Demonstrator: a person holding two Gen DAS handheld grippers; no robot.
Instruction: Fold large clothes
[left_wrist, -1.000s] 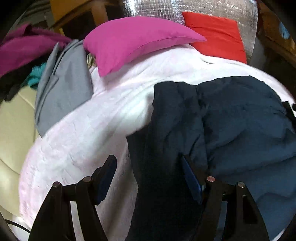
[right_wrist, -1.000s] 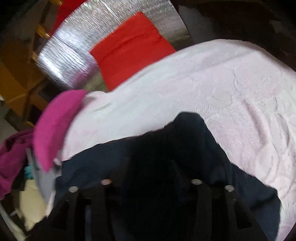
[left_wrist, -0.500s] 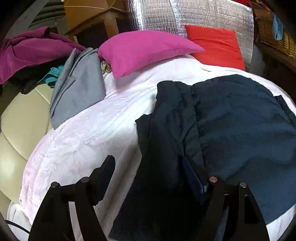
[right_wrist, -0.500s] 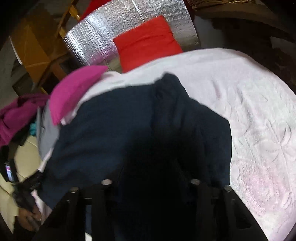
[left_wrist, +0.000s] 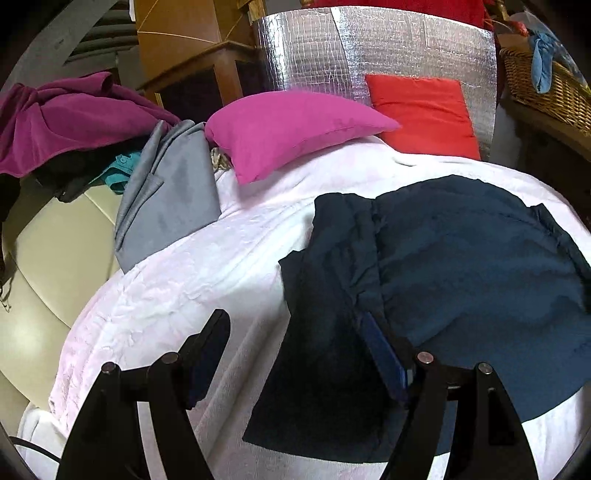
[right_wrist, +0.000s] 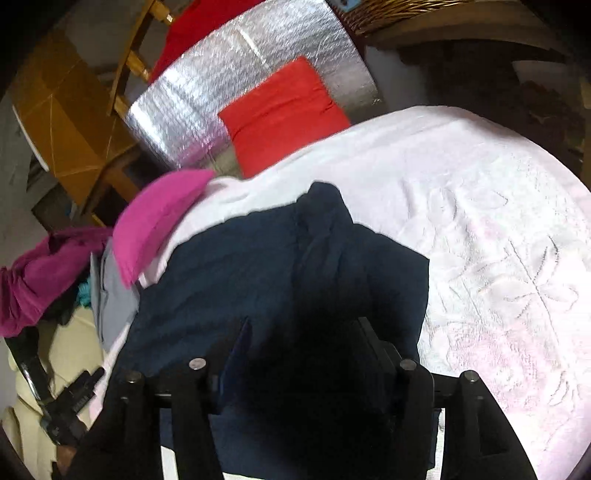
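Note:
A large dark navy garment (left_wrist: 461, 273) lies spread on the white bedspread (left_wrist: 192, 280), with its left side folded inward into a darker strip (left_wrist: 332, 302). My left gripper (left_wrist: 295, 350) is open above that folded strip, holding nothing. In the right wrist view the same garment (right_wrist: 258, 273) fills the middle, its right side folded over. My right gripper (right_wrist: 303, 347) is open just above the dark cloth and grips nothing.
A magenta pillow (left_wrist: 295, 129) and a red cushion (left_wrist: 421, 110) lie at the head, against a silver foil panel (left_wrist: 332, 48). A grey garment (left_wrist: 170, 199) and a purple one (left_wrist: 66, 118) lie at the left. A wicker basket (left_wrist: 546, 88) stands at the right.
Both grippers have drawn back and risen from the garment, so more of it and the room shows. The folded-in sides stay lying flat.

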